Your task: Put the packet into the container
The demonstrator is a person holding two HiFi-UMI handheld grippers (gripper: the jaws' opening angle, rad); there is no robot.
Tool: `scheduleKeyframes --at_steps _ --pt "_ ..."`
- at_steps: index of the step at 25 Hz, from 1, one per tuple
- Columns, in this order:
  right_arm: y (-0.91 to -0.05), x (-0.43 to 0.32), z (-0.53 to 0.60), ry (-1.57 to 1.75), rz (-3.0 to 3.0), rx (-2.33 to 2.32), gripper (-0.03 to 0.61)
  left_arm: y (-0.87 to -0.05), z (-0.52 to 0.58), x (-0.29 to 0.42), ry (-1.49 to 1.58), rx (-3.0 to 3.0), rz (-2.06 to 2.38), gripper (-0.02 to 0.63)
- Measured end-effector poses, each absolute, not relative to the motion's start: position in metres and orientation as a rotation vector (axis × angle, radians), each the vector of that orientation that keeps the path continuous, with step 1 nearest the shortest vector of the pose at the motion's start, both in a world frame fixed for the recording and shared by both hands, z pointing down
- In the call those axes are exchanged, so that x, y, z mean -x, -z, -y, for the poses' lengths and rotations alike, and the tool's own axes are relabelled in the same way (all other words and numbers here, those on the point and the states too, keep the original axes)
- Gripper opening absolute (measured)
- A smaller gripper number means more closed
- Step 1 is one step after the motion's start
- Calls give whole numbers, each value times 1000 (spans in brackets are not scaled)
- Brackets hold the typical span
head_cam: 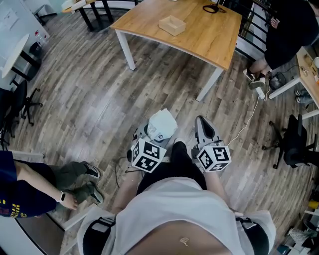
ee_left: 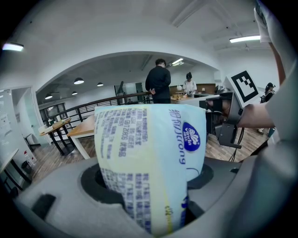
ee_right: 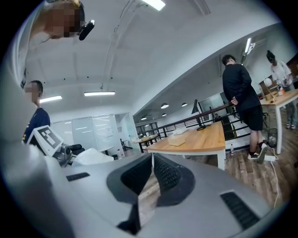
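A white and pale blue tissue packet (head_cam: 162, 123) sticks up from my left gripper (head_cam: 155, 133), which I hold close to my body above the wooden floor. In the left gripper view the packet (ee_left: 149, 153) fills the space between the jaws, and the left gripper (ee_left: 148, 181) is shut on it. My right gripper (head_cam: 205, 128) is beside it to the right, shut and empty; its pads meet at the tips (ee_right: 152, 160). A small open cardboard container (head_cam: 172, 25) sits on the wooden table (head_cam: 199, 40) well ahead of me. The right gripper view also shows the container (ee_right: 177, 141).
A person in black (head_cam: 286, 27) stands at the table's right end. Another person (head_cam: 30, 191) sits low at my left. Office chairs (head_cam: 294, 144) stand on the right and far left. A white cable (head_cam: 249, 119) trails over the floor. A black cord (head_cam: 214, 8) lies on the table.
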State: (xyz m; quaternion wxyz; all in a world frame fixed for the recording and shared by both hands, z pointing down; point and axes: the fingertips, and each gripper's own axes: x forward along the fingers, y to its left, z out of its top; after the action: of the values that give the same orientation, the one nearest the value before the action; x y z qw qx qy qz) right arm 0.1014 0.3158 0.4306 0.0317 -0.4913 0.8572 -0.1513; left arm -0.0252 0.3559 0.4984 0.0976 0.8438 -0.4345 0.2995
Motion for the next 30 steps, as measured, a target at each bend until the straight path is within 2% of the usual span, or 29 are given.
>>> scheduleKeyframes --at_steps 13,30 --pt "-434 -100 -278 471 -2615 1500 12 -502 -327 28 -852 -2466 1293 360" --pt "-429 -99 -164 473 -2649 1450 12 -496 -210 19 -817 -2466 1325 360"
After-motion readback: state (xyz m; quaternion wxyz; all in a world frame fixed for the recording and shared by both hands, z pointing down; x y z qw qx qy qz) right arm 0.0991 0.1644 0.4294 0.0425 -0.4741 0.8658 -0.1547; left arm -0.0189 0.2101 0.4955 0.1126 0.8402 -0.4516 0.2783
